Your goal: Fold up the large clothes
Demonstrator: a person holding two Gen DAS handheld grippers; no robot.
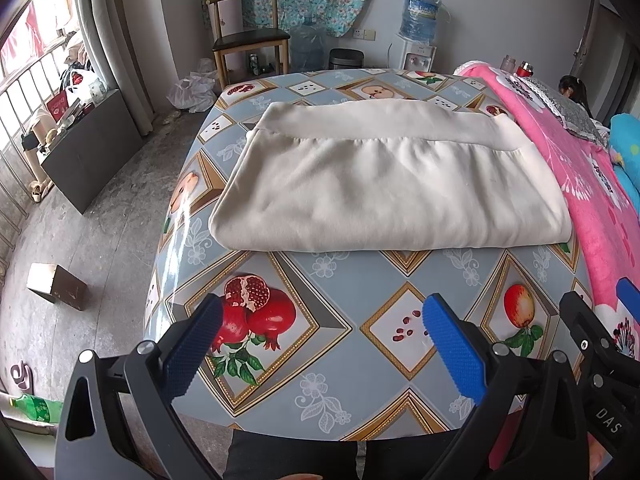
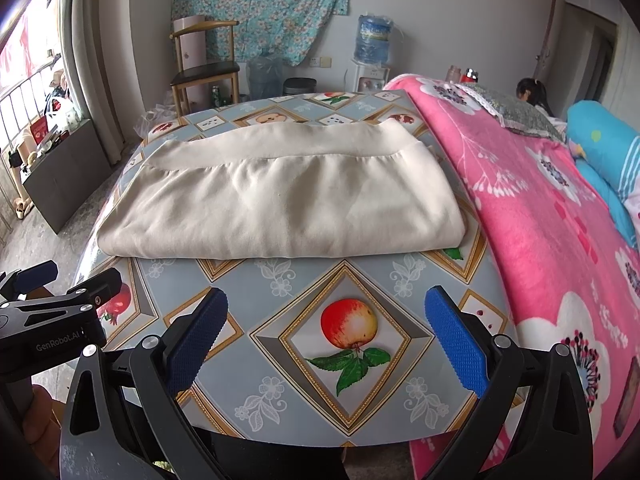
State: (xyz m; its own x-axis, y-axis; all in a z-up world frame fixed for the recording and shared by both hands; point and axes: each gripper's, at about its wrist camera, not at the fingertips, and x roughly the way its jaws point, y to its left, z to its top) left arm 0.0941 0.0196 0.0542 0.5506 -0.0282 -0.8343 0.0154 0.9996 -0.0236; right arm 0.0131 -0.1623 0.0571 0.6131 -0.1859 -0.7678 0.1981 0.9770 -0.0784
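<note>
A cream garment [image 1: 384, 184] [image 2: 280, 196] lies folded into a flat rectangle on the table [image 1: 332, 396] [image 2: 280, 280], its ribbed band along the far edge. My left gripper [image 1: 320, 320] hovers open above the near table edge, short of the garment, with nothing between its blue pads. My right gripper [image 2: 326, 312] is likewise open and empty, near the front edge over a printed apple. Each view catches the other gripper at its side: the right one [image 1: 600, 304] and the left one [image 2: 60, 280].
The table wears a fruit-patterned cloth. A pink floral blanket [image 2: 540, 220] covers a bed along the right side, with a person [image 2: 532, 94] beyond it. Behind stand a wooden chair [image 1: 248, 40], water dispenser [image 1: 416, 32] and bin. A cardboard box [image 1: 56, 284] sits on the floor at left.
</note>
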